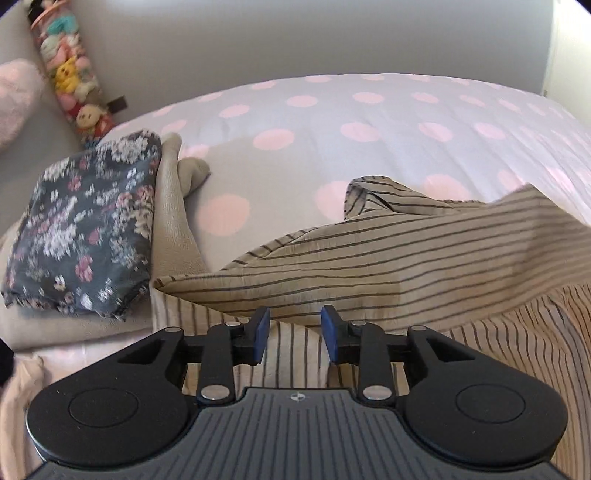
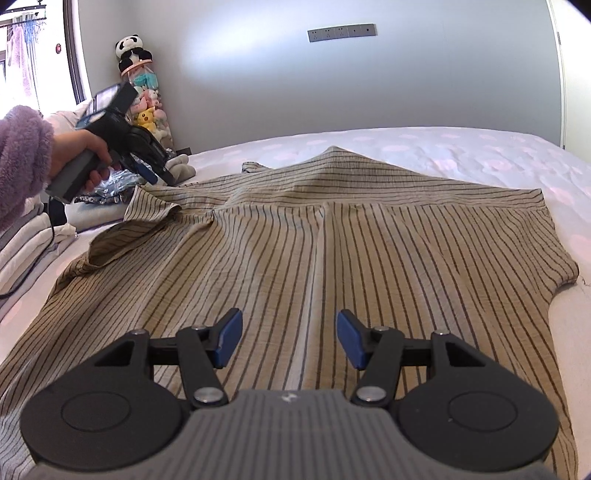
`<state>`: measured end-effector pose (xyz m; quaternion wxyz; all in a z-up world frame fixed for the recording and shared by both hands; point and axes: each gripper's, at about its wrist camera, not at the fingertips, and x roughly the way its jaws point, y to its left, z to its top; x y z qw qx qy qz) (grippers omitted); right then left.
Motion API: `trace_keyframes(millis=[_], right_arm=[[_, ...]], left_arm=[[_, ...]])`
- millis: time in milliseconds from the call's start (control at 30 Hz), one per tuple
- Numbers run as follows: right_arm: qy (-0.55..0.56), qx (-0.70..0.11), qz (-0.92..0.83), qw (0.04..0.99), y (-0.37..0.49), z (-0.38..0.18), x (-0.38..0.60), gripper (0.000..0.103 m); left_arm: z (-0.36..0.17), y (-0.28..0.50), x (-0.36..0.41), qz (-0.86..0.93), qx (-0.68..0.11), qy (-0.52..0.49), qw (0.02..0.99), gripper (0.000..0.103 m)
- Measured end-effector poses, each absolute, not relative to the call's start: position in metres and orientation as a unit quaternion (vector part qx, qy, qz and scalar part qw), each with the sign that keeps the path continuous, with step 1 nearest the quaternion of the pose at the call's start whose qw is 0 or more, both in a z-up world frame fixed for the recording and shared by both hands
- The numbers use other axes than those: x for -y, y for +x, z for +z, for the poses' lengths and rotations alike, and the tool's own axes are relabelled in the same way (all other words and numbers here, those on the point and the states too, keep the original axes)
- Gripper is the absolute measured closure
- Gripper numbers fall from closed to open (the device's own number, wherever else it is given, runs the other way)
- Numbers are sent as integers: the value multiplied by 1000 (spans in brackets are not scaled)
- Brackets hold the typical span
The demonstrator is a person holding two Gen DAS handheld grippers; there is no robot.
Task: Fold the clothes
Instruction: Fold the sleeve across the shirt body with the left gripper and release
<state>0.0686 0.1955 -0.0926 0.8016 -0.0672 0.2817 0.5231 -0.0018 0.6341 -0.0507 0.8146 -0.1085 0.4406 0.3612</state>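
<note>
Striped shirt first: it lies spread across the bed, tan with thin dark stripes, a centre seam running from near to far. Its far left part is rumpled, and a sleeve or corner flap is folded back on itself at the left edge. From the left wrist camera, a raised fold of the same shirt crosses the view, stripes running sideways over the polka-dot bedspread.

Right gripper hovers low over the near middle of the shirt, its blue-padded fingers spread wide, nothing between them. Left gripper sits just over the shirt's left edge, fingers parted, cloth seen in the gap below but not pinched. In the right wrist view, a hand in a fuzzy purple sleeve holds that left gripper by its handle at the far left.

Left of the shirt, a folded dark floral garment rests on a beige folded stack. In the far left corner stands a tall tube of plush toys topped by a panda. On the grey wall, a socket strip.
</note>
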Motion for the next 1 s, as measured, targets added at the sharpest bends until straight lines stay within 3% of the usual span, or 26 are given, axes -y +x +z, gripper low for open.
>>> trace_keyframes(millis=[267, 700, 900, 1000], right_arm=[[-65, -274, 518, 807, 65, -88, -192, 43], [-71, -276, 512, 810, 68, -94, -196, 43], [-33, -300, 486, 820, 87, -91, -187, 43], [10, -320, 449, 834, 108, -85, -174, 43]], left_arm=[[-48, -73, -617, 371, -450, -118, 804, 74], [-116, -154, -598, 387, -490, -199, 755, 76], [-97, -155, -571, 406, -433, -197, 781, 76], [-89, -150, -540, 379, -401, -218, 805, 66]])
